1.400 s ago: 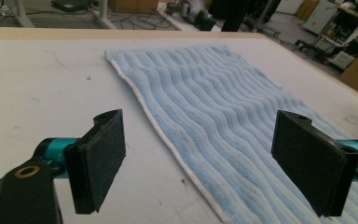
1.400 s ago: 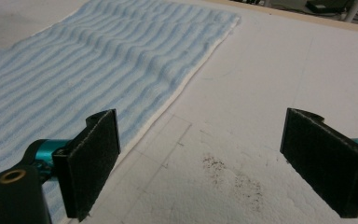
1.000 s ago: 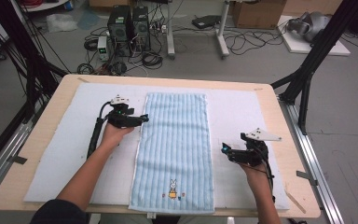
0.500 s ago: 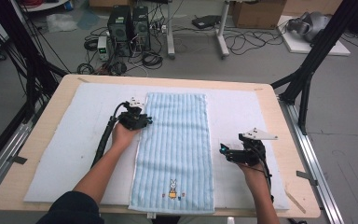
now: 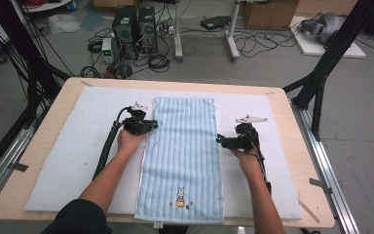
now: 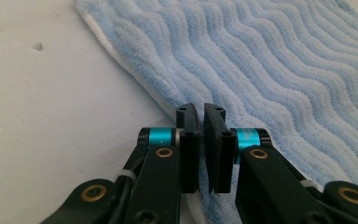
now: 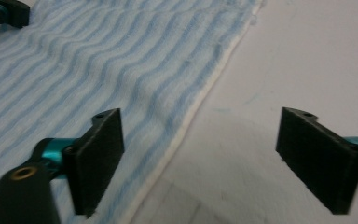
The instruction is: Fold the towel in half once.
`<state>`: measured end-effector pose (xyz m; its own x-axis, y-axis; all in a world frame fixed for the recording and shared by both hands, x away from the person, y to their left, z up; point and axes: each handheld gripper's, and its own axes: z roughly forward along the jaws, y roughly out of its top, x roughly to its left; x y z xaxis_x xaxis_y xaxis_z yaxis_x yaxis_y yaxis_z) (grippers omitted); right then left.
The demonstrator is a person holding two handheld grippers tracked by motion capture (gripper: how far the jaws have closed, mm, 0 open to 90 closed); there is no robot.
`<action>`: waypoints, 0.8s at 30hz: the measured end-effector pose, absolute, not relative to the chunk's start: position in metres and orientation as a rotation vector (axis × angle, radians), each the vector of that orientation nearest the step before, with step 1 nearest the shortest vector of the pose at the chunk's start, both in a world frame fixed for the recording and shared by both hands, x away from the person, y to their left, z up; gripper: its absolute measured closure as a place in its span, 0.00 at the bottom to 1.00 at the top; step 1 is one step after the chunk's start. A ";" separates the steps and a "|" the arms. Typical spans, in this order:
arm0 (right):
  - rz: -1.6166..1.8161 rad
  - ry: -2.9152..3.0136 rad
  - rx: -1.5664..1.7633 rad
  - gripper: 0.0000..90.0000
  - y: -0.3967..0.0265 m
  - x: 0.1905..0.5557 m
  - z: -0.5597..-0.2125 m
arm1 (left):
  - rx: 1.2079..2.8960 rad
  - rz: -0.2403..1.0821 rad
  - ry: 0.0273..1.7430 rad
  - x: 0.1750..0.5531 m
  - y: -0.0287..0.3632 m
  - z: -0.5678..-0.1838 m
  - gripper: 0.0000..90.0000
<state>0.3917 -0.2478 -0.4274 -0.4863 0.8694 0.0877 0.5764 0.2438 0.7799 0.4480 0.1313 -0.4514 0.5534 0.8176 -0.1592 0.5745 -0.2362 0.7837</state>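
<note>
High view: blue striped towel (image 5: 181,156) flat, lengthwise, mid white mat (image 5: 68,161) on desk (image 5: 311,195). Left gripper (image 5: 150,126) at towel's left long edge, upper part. Right gripper (image 5: 219,140) at towel's right long edge, opposite.

Left gripper view: jaws have just been closing, now pressed together, pinching towel's white-hemmed edge (image 6: 168,88); fabric bunched between them.

Right gripper view: jaws spread wide, straddling towel's hem (image 7: 186,126); one jaw over towel, other over mat (image 7: 307,56). Jaws have just been narrowing slightly, no contact seen.
</note>
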 end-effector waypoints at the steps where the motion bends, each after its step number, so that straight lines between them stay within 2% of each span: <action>1: 1.099 2.170 1.329 0.21 -0.244 0.398 -0.428 | 1.938 0.363 1.124 0.448 0.131 -0.451 0.94; 12: 0.953 2.195 1.384 0.54 -0.215 0.438 -0.444 | 1.929 0.355 1.133 0.448 0.132 -0.451 0.94; 13: 0.940 2.199 1.387 0.59 -0.213 0.439 -0.443 | 1.930 0.353 1.132 0.448 0.132 -0.451 0.94; 17: 0.878 2.267 1.287 0.87 -0.198 0.441 -0.439 | 1.925 0.344 1.138 0.449 0.133 -0.451 0.94; 18: 0.863 2.278 1.285 0.90 -0.196 0.441 -0.438 | 1.910 0.339 1.146 0.449 0.132 -0.452 0.94; 24: 0.936 2.232 1.331 0.95 -0.201 0.443 -0.435 | 1.842 0.309 1.152 0.450 0.137 -0.447 0.94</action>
